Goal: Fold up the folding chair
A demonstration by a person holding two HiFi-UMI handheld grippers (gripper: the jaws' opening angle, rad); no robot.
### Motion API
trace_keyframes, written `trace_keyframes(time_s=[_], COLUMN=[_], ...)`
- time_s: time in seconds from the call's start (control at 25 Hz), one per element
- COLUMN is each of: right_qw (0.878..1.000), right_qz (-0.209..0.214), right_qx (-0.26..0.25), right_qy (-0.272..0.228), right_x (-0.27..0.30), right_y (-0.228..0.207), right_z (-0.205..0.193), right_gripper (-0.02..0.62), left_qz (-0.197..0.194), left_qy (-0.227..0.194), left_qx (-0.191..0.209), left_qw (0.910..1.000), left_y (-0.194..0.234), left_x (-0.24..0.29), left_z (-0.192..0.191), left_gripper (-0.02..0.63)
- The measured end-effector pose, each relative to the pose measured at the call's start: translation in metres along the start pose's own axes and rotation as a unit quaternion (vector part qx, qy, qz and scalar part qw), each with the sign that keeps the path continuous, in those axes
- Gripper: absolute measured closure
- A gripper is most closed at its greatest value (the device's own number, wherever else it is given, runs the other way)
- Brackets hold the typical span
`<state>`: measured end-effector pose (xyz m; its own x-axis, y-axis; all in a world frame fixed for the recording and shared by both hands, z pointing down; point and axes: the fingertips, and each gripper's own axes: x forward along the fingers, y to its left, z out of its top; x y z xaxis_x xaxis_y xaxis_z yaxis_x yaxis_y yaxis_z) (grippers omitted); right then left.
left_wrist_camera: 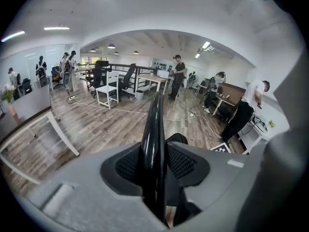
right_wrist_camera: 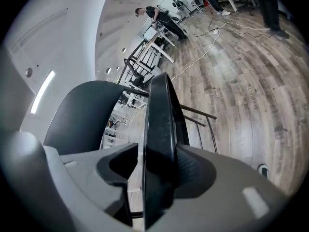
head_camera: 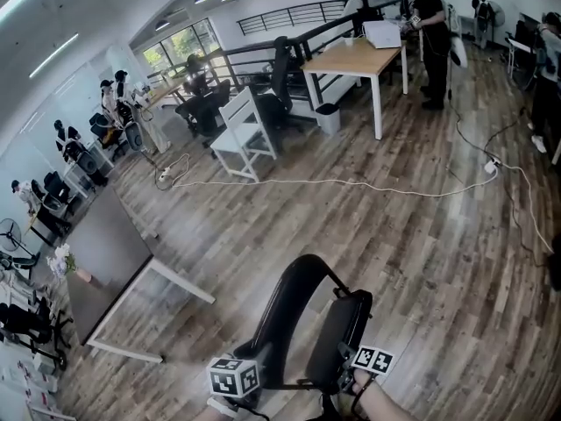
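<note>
Chair (head_camera: pixel 282 318) within left claw (left_wrist_camera: pixel 155 164), seemingly right claw (right_wrist_camera: pixel 159 167)

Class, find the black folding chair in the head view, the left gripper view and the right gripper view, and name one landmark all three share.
Head view: folding chair at bottom centre.
Left gripper view: centre, its black tube between the jaws.
Right gripper view: centre, its panel edge-on between the jaws.
Shared landmark: the person in black beside the light wooden table.
</note>
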<state>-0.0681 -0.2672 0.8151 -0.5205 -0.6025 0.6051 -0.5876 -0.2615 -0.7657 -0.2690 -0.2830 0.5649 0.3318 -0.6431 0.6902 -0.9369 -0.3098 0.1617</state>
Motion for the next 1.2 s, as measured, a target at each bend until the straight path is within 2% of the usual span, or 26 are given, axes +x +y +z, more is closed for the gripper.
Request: trace_keyframes(time_s=[0.32, 0.64, 0.88, 1.0, 1.08, 1.2], right_qw=[1.0, 0.999, 1.0, 1.0, 0.999, 0.997], right_qz=[0.0, 0.031, 0.011, 0.019, 0.029, 0.07], right_qx=[0.001, 0.013, 0.008, 0.01, 0.012, 0.024], right_qy=[-0.004, -0.007, -0.011, -0.011, -0.012, -0.017], right_x=[0.021, 0.045, 0.055, 0.056, 0.055, 0.055], right_y=[0.042, 0.087, 0.097, 0.103, 0.104, 0.108], right_z=[-0.007, -0.019, -0.022, -0.023, -0.023, -0.022], right_gripper=[0.373, 0.371, 0.361, 0.356, 0.356, 0.356], left_qz=[-0.013, -0.051, -0.066, -0.078, -0.073, -0.059], left_qy=[-0.009, -0.017, -0.019, -0.023, -0.029, -0.035], left_qx=[-0.004, -0.01, -0.01, -0.006, -0.003, 0.003], left_qw=[0.9999, 0.9985, 0.9976, 0.9967, 0.9969, 0.9976], left_y=[0.002, -0.009, -0.024, -0.034, -0.035, -0.03], left_x=[-0.005, -0.015, -0.016, -0.017, -0.017, -0.017], left_z=[0.004, 0.008, 0.007, 0.006, 0.006, 0.008], left_gripper=[0.445, 0.445, 0.445, 0.445, 0.448, 0.468])
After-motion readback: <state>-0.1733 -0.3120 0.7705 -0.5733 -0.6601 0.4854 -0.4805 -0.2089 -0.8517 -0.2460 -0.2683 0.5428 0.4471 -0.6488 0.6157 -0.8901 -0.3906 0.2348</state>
